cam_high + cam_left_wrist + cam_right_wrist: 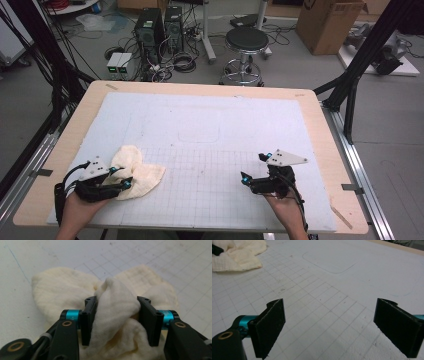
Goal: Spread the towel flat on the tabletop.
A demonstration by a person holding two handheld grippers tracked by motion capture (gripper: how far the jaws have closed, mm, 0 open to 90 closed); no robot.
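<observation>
Tabletop: cloth [117,305] between left tongs [117,315]

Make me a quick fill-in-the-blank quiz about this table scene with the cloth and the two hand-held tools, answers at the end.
1. The left tool has a bunched fold of the cream ____ between its pads.
2. The right tool hangs over the gridded mat with its jaws ____.
3. In the high view the cloth lies near the mat's front ____ corner.
4. On the floor beyond the table stands a round black ____.

Missing words: cloth; open; left; stool
</observation>
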